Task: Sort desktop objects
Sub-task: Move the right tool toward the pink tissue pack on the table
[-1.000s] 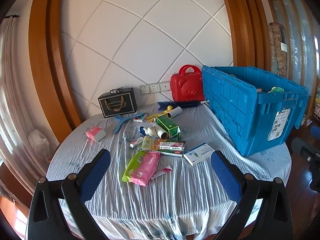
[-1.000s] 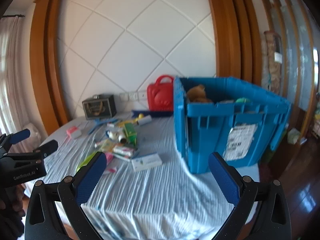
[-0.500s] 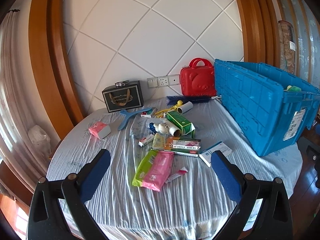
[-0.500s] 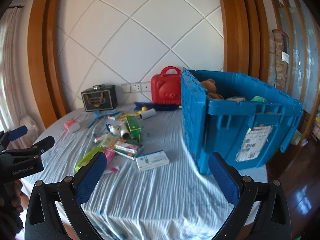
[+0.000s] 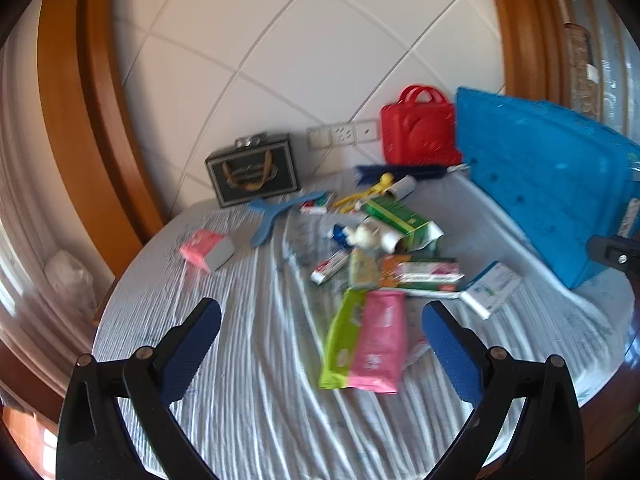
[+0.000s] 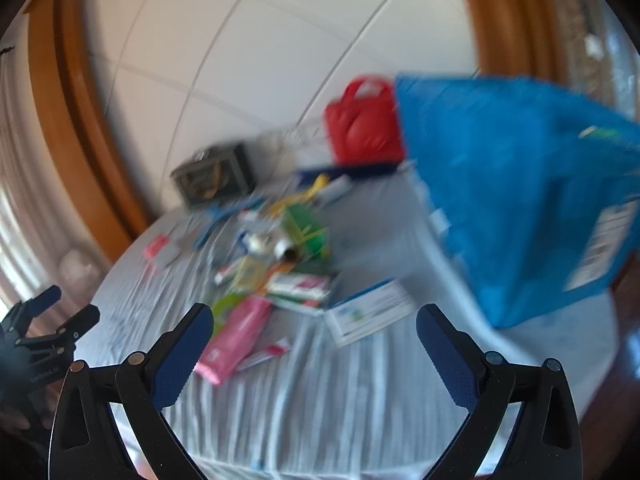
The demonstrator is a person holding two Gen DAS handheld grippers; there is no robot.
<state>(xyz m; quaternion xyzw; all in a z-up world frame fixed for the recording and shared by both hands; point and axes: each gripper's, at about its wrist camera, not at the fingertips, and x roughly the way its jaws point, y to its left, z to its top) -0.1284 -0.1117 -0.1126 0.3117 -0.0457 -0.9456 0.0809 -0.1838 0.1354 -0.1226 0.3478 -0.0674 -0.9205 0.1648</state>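
We hold both grippers above the near edge of the table [image 5: 248, 400], and each one is spread wide with nothing between its blue pads. Just ahead of the left gripper [image 5: 320, 334], between its fingers and a little beyond, lie a pink packet [image 5: 380, 344] and a green packet [image 5: 344, 340] side by side, touching. Ahead of the right gripper [image 6: 314, 338], slightly to its right, sits a white and blue box [image 6: 370, 312].

Past these the clutter [image 5: 384, 240] thickens: cartons, tubes and a roll overlap, so we judge that closing on one piece could drag or nudge its neighbour. The wrinkled cloth could also bunch under a low finger. The right wrist view is blurred, so aim from it would be poor.

Far right of both tools stands the blue crate [image 5: 548, 184], close to the table's right edge; we think a wide swing there could knock its wall. A red case [image 5: 418, 128] and a dark box [image 5: 254, 170] stand at the wall. The open room is the bare cloth to our near left.
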